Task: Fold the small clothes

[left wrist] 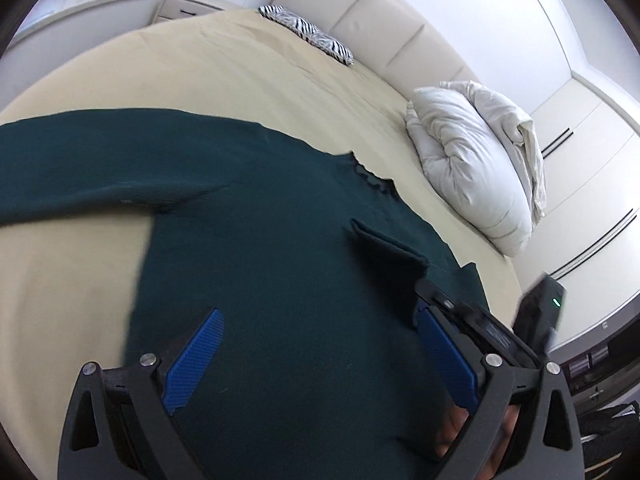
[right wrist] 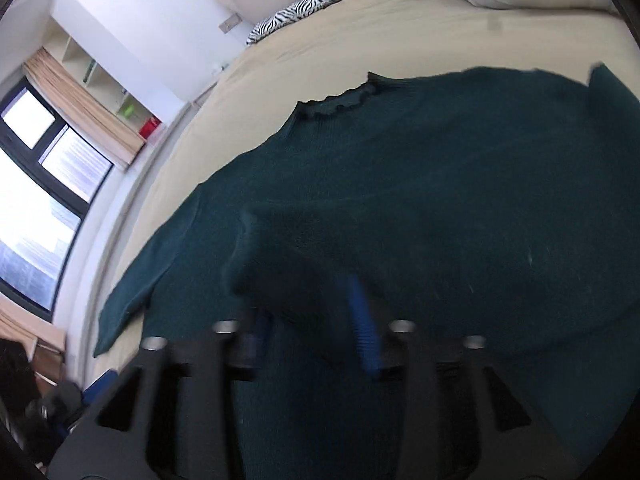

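A dark green knit sweater [left wrist: 260, 240] lies on the beige bed sheet [left wrist: 208, 72], one sleeve stretched to the left. My left gripper [left wrist: 320, 344] is open just above the sweater's body, blue pads wide apart, nothing between them. At its right a folded piece of the sweater [left wrist: 388, 248] is raised, with my right gripper [left wrist: 472, 320] under it. In the right wrist view the sweater [right wrist: 440, 184] fills the frame with its frilled collar [right wrist: 340, 104] at the far side. My right gripper [right wrist: 316, 312] is shut on a fold of the sweater, lifted and blurred.
A white rolled duvet [left wrist: 472, 168] lies at the bed's right side and a zebra-print pillow [left wrist: 308, 32] by the padded headboard [left wrist: 380, 12]. White wardrobe doors [left wrist: 592, 152] stand at the right. A window [right wrist: 36, 184] and shelves are left of the bed.
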Available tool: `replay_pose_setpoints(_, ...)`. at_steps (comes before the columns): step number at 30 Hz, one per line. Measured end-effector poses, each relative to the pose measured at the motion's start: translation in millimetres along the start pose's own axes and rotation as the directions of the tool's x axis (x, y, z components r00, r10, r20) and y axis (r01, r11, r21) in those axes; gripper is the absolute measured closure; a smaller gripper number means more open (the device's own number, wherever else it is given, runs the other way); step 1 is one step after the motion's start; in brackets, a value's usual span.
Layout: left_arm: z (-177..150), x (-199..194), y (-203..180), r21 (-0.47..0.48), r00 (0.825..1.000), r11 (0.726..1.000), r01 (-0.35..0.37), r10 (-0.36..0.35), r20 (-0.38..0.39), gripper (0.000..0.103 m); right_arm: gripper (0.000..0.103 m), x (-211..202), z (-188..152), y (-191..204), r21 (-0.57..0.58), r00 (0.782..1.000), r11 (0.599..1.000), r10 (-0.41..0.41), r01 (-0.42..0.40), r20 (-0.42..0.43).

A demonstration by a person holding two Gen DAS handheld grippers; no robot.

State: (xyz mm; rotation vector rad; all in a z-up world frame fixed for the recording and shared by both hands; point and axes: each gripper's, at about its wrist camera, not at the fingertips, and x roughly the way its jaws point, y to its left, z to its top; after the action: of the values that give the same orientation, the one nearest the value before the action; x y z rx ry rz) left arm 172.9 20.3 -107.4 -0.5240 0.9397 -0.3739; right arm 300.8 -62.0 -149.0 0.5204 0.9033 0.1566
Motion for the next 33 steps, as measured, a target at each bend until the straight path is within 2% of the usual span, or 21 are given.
replay_pose_setpoints(2,4,20,-12,0.008,1.0,1.0,0.01,-0.01,-0.023,0.004,0.05,-26,-13,-9,0.012,0.999,1.0,0.016,-0.017,0.049)
replay_pose_setpoints(3,8,36,-20,0.011,0.999,1.0,0.013,-0.013,-0.044,0.004,0.05,-57,-50,-16,0.025,0.995,0.999,0.041,-0.043,0.089)
replay_pose_setpoints(4,10,47,-25,0.009,0.998,1.0,0.017,-0.016,-0.061,0.004,0.05,-57,-50,-16,0.025,0.995,0.999,0.041,-0.043,0.089)
replay_pose_setpoints(5,13,61,-30,0.01,0.996,1.0,0.017,-0.016,-0.086,0.004,0.049,-80,-57,-33,0.075,0.993,0.996,0.043,-0.052,0.113)
replay_pose_setpoints(7,17,93,-42,0.025,0.988,1.0,-0.007,0.011,-0.156,0.013,0.049,-89,-60,-44,0.101,0.992,0.993,0.048,-0.061,0.119)
replay_pose_setpoints(9,19,109,-54,0.062,0.985,0.997,-0.044,0.054,-0.163,0.015,0.049,-111,-66,-79,0.174,0.989,0.982,0.049,-0.073,0.139)
replay_pose_setpoints(10,21,114,-62,0.097,0.985,0.993,-0.067,0.081,-0.152,0.017,0.049,-111,-66,-79,0.174,0.989,0.982,0.049,-0.073,0.139)
replay_pose_setpoints(12,25,124,-74,0.133,0.98,0.986,-0.103,0.123,-0.156,0.047,0.048,-124,-64,-112,0.248,0.985,0.964,0.053,-0.093,0.163)
replay_pose_setpoints(14,27,130,-79,0.156,0.976,0.98,-0.124,0.149,-0.159,0.059,0.048,-126,-63,-124,0.279,0.984,0.955,0.054,-0.1,0.17)
replay_pose_setpoints(15,28,132,-84,0.179,0.974,0.974,-0.138,0.166,-0.153,0.078,0.048,-128,-65,-136,0.307,0.982,0.946,0.055,-0.109,0.178)
replay_pose_setpoints(16,29,131,-85,0.191,0.973,0.972,-0.138,0.169,-0.158,0.09,0.048,-128,-64,-145,0.329,0.98,0.936,0.064,-0.124,0.187)
replay_pose_setpoints(17,31,129,-87,0.199,0.974,0.971,-0.134,0.166,-0.153,0.094,0.048,-128,-64,-154,0.355,0.978,0.925,0.069,-0.136,0.196)
replay_pose_setpoints(19,41,124,-86,0.203,0.982,0.971,-0.124,0.15,-0.117,0.094,0.048,-126,-64,-166,0.398,0.975,0.903,0.082,-0.161,0.209)
replay_pose_setpoints(20,46,121,-86,0.201,0.984,0.972,-0.121,0.143,-0.104,0.094,0.048,-128,-66,-181,0.443,0.972,0.875,0.111,-0.195,0.208)
replay_pose_setpoints(22,56,109,-84,0.186,0.991,0.977,-0.109,0.12,-0.053,0.094,0.048,-130,-68,-187,0.456,0.971,0.866,0.12,-0.205,0.208)
replay_pose_setpoints(25,68,101,-76,0.16,0.993,0.98,-0.116,0.116,0.011,0.094,0.048,-123,-59,-191,0.502,0.967,0.833,0.143,-0.232,0.21)
replay_pose_setpoints(26,70,100,-70,0.153,0.991,0.979,-0.131,0.128,0.026,0.094,0.048,-117,-51,-199,0.538,0.963,0.804,0.151,-0.252,0.225)
replay_pose_setpoints(29,73,109,-54,0.134,0.986,0.977,-0.164,0.161,0.032,0.094,0.05,-112,-41,-207,0.562,0.957,0.784,0.142,-0.264,0.252)
replay_pose_setpoints(31,74,119,-40,0.114,0.984,0.977,-0.179,0.178,0.015,0.094,0.051,-111,-37,-220,0.61,0.953,0.744,0.121,-0.273,0.279)
replay_pose_setpoints(33,70,123,-32,0.111,0.983,0.977,-0.182,0.181,0.015,0.094,0.06,-117,-37,-232,0.623,0.94,0.728,0.087,-0.286,0.33)
